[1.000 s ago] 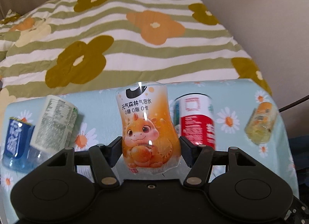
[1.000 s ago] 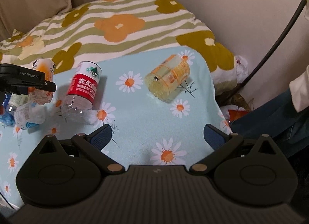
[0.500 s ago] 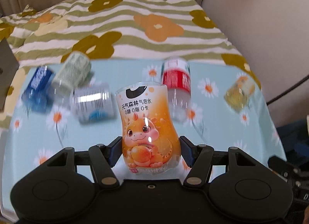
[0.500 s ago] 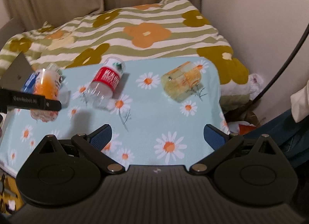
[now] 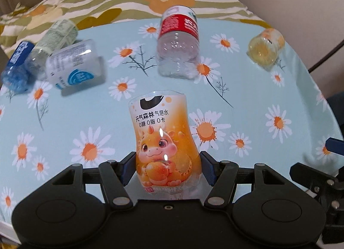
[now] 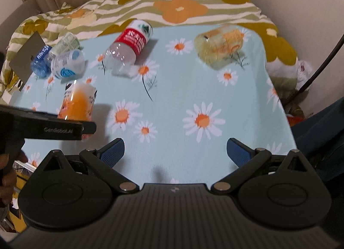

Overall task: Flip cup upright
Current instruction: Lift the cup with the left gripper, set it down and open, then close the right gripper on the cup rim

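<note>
Now carried off the back row: orange cup (image 5: 165,143) clamped at its lower body in L gripper (image 5: 165,170), both pads pressed against label sides, cup axis pointing fwd along fingers. Vs. 1 s ago, when held low and level with the lying bottles, now raised and pulled toward front-left of table (image 5: 290,81); bottles seen well beyond cup instead of right behind it. From R wrist view, same cup (image 6: 78,104) seen tilted, above cloth, shadow cast to its right, so prob. not yet set down. R gripper (image 6: 175,151) spread wide, holding nothing, hovering over front edge; raised since 1 s ago too, wider table view. Red bottle (image 5: 178,45), white bottle (image 5: 73,64), blue bottle (image 5: 18,67), green bottle (image 5: 58,38) and yellow bottle (image 5: 266,46) lying on sides, unmoved on cloth. Meaning for task: pick-up done, reorientation under way; remaining: rotate wrist till base faces down, lower onto bare cloth, release. Risk: curved, glossy label, possible slip during rotation.
</note>
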The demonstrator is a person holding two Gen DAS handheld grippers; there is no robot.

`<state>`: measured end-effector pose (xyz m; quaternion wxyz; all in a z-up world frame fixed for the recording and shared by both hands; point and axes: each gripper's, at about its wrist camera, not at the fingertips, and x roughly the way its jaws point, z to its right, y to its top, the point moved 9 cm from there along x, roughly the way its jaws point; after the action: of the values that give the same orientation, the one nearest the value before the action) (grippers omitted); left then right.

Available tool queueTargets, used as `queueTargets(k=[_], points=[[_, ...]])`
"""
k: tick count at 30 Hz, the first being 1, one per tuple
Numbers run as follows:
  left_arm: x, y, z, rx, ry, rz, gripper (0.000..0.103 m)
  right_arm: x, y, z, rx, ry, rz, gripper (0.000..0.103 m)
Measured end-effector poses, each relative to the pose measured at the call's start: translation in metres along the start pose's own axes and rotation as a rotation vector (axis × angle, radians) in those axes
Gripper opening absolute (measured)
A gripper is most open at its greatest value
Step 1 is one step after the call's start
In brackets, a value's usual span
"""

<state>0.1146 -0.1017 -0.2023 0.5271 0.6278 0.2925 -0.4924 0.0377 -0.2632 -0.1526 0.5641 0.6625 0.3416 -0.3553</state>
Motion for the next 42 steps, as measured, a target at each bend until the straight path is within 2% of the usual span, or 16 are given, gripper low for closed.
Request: queueTargets(k=[8,9,11,12,18,20,24,27,34,38,42], points=[[0.012,0.004,0.003,0.040,-0.012,-0.005,0.068,0.009,0.003,-0.004,0.029,-0.006,-0.013,0.103],[0.013,0.005,0.003,0.045,-0.010,-0.006,0.069,0.008,0.005,-0.005,0.028,-0.007,-0.011,0.103],[0.013,0.005,0.003,0.054,-0.001,-0.007,0.083,0.008,0.007,-0.006,0.029,-0.007,-0.008,0.103],[0.013,0.005,0.003,0.056,0.002,-0.004,0.086,0.007,0.008,-0.006,0.030,-0.006,-0.006,0.103],[0.013,0.008,0.001,0.079,0.023,-0.006,0.089,0.007,0.018,-0.003,0.044,-0.019,0.004,0.103],[0.010,0.008,0.001,0.079,0.024,-0.003,0.096,0.004,0.023,-0.003,0.046,-0.024,0.009,0.103],[-0.002,0.011,-0.001,0.066,0.009,0.015,0.099,-0.006,0.037,-0.005,0.045,-0.031,0.026,0.103],[-0.015,0.010,-0.004,0.045,-0.003,0.024,0.100,-0.012,0.049,-0.009,0.059,0.003,0.020,0.103],[-0.052,0.001,-0.032,0.011,0.034,0.080,0.103,-0.003,0.077,-0.039,0.074,0.119,-0.067,0.103],[-0.063,-0.007,-0.058,-0.041,0.028,0.089,0.103,0.021,0.085,-0.065,0.082,0.182,-0.147,0.103],[-0.067,-0.017,-0.085,-0.088,0.041,0.091,0.103,0.052,0.086,-0.089,0.143,0.238,-0.246,0.103]])
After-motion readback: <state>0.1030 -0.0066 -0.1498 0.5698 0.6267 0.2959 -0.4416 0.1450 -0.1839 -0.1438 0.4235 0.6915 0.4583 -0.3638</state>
